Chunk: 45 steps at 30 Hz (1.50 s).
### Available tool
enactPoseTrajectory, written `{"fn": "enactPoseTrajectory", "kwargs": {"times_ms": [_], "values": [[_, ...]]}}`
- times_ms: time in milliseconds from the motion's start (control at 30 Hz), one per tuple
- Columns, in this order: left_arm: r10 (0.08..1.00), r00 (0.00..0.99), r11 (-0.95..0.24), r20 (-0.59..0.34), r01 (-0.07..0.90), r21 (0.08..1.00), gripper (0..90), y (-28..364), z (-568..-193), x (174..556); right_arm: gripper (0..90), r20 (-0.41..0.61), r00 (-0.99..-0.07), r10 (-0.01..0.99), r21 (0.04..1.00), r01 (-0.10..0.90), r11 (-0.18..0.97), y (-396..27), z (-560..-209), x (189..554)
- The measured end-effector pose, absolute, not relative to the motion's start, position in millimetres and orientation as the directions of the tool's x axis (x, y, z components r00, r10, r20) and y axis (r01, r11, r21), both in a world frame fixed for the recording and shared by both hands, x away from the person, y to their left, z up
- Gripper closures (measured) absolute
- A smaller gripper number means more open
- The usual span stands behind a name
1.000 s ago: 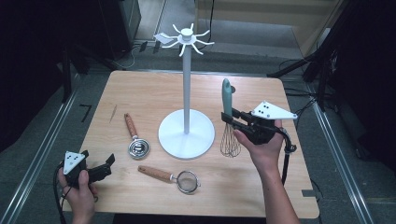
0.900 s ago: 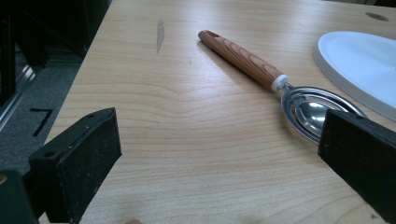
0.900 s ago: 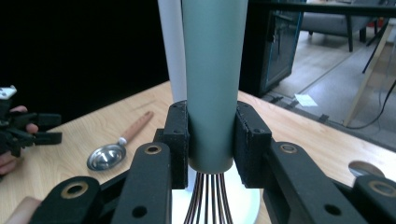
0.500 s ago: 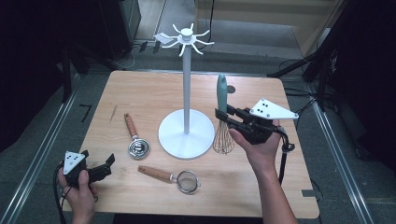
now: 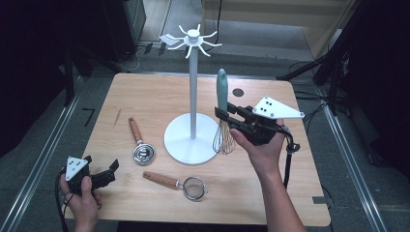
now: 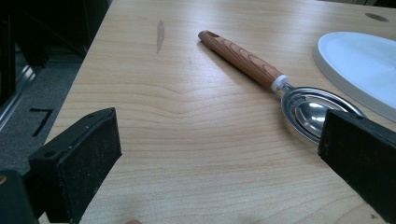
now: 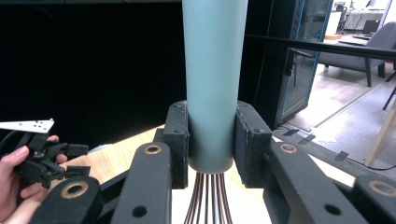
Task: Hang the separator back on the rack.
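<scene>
Centre right of the high view: the right gripper (image 5: 223,116) pinches a whisk (image 5: 223,116) low on its teal handle, jaws pressed on both sides, the whisk upright with wires hanging just beside the white stand (image 5: 193,96). The hooks sit above and left of the handle tip, so the coming lift likely runs up and leftward. At lower left, the left gripper (image 5: 112,170) rests, jaws spread, holding nothing, on the bench (image 5: 270,193).
</scene>
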State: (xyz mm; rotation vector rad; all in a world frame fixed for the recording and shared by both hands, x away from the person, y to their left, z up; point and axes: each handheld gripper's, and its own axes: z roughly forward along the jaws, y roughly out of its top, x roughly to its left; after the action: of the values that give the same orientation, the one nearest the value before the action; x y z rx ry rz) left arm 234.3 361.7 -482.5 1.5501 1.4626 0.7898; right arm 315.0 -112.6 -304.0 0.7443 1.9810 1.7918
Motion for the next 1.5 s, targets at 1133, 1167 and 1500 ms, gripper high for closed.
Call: {"fn": "enactPoseTrajectory", "kwargs": {"times_ms": [1133, 1167, 1500], "values": [[0.987, 0.116, 0.049, -0.114, 0.454, 0.890, 0.0, 361.9, -482.6, 234.5, 71.3, 0.073, -0.806, 0.587, 0.995, 0.102, 0.016, -96.7, -277.7, 325.1], [0.987, 0.116, 0.049, -0.113, 0.454, 0.890, 0.0, 361.9, -482.5, 234.5, 71.3, 0.071, -0.808, 0.585, 0.995, 0.101, 0.018, -95.1, -276.4, 325.8], [0.987, 0.116, 0.049, -0.113, 0.454, 0.890, 0.0, 362.1, -482.5, 234.4, 71.3, 0.065, -0.806, 0.589, 0.995, 0.100, 0.028, -88.8, -274.2, 328.5]]}}
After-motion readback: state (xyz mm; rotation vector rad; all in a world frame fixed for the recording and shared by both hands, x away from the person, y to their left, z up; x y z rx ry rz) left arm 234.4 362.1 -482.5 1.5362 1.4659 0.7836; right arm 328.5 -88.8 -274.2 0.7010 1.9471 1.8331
